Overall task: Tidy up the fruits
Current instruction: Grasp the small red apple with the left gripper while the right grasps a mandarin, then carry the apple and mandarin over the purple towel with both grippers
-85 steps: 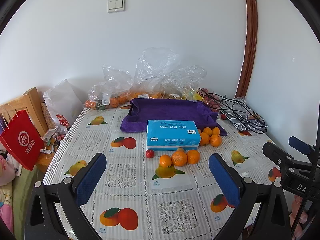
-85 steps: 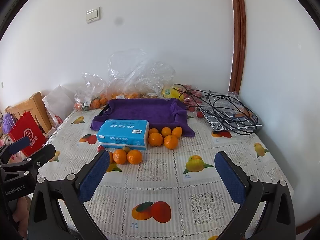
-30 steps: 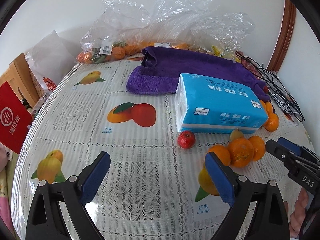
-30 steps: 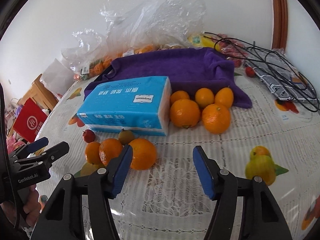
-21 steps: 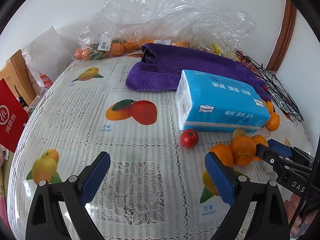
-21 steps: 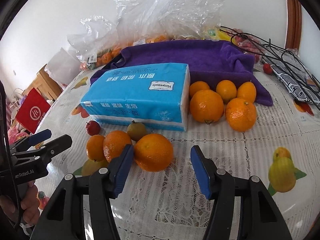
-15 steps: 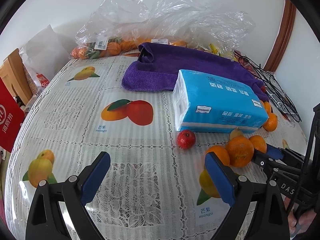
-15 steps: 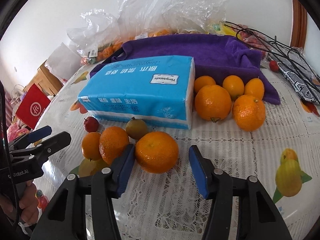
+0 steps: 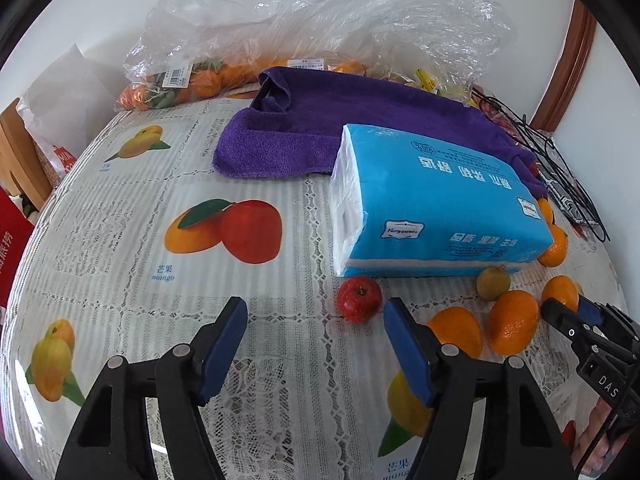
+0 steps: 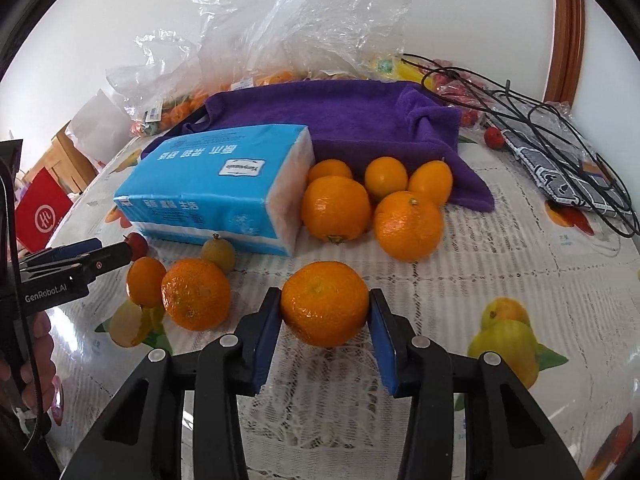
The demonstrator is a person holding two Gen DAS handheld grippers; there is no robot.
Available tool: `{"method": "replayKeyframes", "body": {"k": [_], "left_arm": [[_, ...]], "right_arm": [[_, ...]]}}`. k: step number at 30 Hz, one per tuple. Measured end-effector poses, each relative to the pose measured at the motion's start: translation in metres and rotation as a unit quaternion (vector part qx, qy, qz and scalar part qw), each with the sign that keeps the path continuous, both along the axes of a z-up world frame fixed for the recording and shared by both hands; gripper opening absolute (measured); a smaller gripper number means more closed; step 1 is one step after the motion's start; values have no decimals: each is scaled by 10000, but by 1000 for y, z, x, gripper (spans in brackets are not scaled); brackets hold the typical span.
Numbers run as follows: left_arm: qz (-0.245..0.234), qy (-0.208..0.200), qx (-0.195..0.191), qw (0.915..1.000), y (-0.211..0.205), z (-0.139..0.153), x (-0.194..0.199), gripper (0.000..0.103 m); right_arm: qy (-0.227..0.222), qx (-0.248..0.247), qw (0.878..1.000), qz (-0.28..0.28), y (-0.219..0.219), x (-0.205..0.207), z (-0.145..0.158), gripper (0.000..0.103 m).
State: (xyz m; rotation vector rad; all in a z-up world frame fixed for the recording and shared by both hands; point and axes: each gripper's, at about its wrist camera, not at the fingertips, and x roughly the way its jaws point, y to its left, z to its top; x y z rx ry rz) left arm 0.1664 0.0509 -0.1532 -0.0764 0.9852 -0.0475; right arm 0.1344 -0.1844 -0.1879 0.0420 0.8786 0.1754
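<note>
My right gripper is shut on a large orange, its blue pads pressing both sides just above the fruit-print tablecloth. Left of it lie two more oranges and a small greenish fruit. My left gripper hovers over the cloth with its jaws closing and nothing between them. A small red apple lies just beyond its right fingertip. Several oranges sit right of the blue tissue pack.
A purple towel lies behind the tissue pack. Clear plastic bags of fruit line the wall. Black cables are at the far right. A red bag stands off the left edge.
The right jaws narrowed and now clamp the large orange. The left gripper moved forward and down toward the red apple, and its jaws drew closer together.
</note>
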Motion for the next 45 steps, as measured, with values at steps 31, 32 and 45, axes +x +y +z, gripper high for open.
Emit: {"method": "replayKeyframes", "body": {"k": [31, 32, 45], "left_arm": [[-186, -179, 41, 9997, -13, 28, -20, 24], [-146, -184, 2, 9997, -12, 31, -20, 24], [-320, -505, -74, 9982, -17, 73, -17, 24]], "right_arm": [[-121, 22, 9996, -269, -4, -18, 25, 43], [-145, 25, 9995, -285, -5, -20, 28, 43], [-397, -149, 9987, -284, 0, -15, 72, 43]]}}
